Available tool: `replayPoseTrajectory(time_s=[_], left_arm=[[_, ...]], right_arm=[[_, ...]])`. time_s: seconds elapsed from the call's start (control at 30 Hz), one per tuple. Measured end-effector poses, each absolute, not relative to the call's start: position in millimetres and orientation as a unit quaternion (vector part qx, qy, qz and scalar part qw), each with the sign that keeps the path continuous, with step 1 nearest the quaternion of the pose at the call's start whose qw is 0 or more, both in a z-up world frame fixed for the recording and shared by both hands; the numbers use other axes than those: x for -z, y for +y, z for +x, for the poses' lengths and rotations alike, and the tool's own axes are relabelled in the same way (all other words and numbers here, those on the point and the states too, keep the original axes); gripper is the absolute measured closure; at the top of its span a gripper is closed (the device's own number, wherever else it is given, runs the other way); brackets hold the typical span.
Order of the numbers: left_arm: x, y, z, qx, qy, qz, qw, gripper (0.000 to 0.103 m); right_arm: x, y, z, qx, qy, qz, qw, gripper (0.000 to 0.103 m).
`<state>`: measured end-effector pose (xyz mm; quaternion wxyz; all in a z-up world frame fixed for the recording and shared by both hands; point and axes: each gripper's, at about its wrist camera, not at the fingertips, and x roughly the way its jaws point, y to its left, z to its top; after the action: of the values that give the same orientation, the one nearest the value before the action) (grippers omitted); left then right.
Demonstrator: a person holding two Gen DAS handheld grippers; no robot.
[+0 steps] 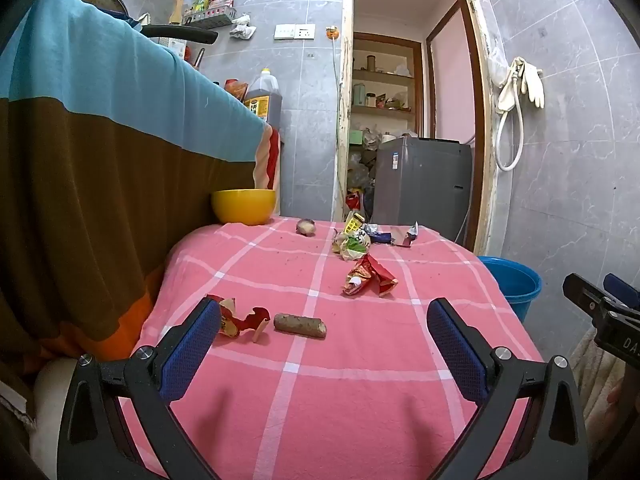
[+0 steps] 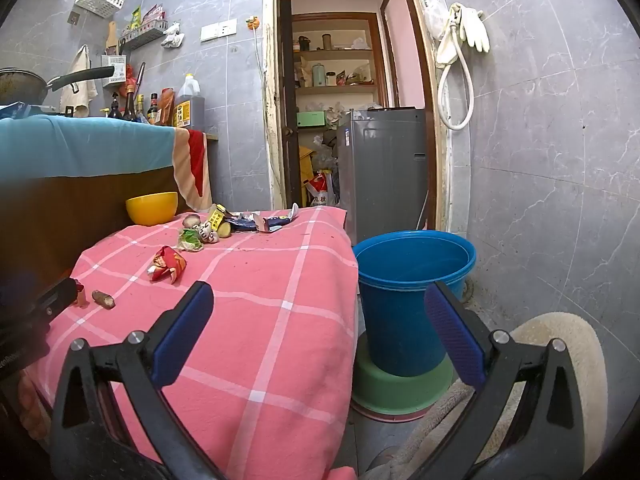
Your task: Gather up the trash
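Trash lies on the pink checked tablecloth [image 1: 360,400]. A torn red wrapper [image 1: 240,320] and a brown stick-shaped scrap [image 1: 300,325] lie just ahead of my left gripper [image 1: 324,324], which is open and empty above the cloth. A crumpled red wrapper [image 1: 370,276] lies mid-table; it also shows in the right wrist view [image 2: 168,264]. A pile of mixed wrappers [image 1: 360,236] sits at the far edge. My right gripper [image 2: 316,312] is open and empty over the table's right edge, near the blue bucket [image 2: 412,280].
A yellow bowl [image 1: 244,206] stands at the table's far left, against a cloth-draped counter [image 1: 100,140]. The bucket stands on a green basin [image 2: 400,388] on the floor beside a beige mat [image 2: 568,352]. A grey washing machine [image 2: 384,168] stands in the doorway.
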<state>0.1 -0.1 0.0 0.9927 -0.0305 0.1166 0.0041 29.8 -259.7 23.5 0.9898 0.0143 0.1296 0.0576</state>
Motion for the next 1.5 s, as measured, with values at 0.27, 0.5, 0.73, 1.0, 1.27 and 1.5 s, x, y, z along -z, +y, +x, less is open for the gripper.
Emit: replayPoseTrajectory(time_s=[0.27, 0.5, 0.73, 1.0, 1.27, 1.5], left_arm=[[0.0, -0.1, 0.0, -0.004, 0.115, -0.030, 0.993, 0.002], [0.0, 0.0, 0.1, -0.002, 0.114, -0.030, 0.993, 0.002], [1.9, 1.0, 0.3, -0.001, 0.114, -0.028, 0.993, 0.002], [0.2, -1.8, -1.2, -0.001, 0.115, -0.027, 0.993, 0.002], [0.3, -2.2, -1.3, -0.002, 0.114, -0.026, 0.993, 0.002], [0.2, -2.1, -1.4, -0.002, 0.113, -0.026, 0.993, 0.002]], right_arm=[[-24.0, -260.0, 29.6, -0.057, 0.129, 0.015, 0.990, 0.000], [-23.7, -259.5, 29.8, -0.058, 0.130, 0.015, 0.990, 0.000], [-23.8, -259.4, 29.7, -0.058, 0.130, 0.015, 0.990, 0.000], [-24.2, -259.5, 29.4, -0.058, 0.130, 0.016, 0.990, 0.000], [-24.8, -259.8, 29.1, -0.058, 0.130, 0.016, 0.990, 0.000], [-24.3, -259.7, 29.1, -0.058, 0.130, 0.016, 0.990, 0.000]])
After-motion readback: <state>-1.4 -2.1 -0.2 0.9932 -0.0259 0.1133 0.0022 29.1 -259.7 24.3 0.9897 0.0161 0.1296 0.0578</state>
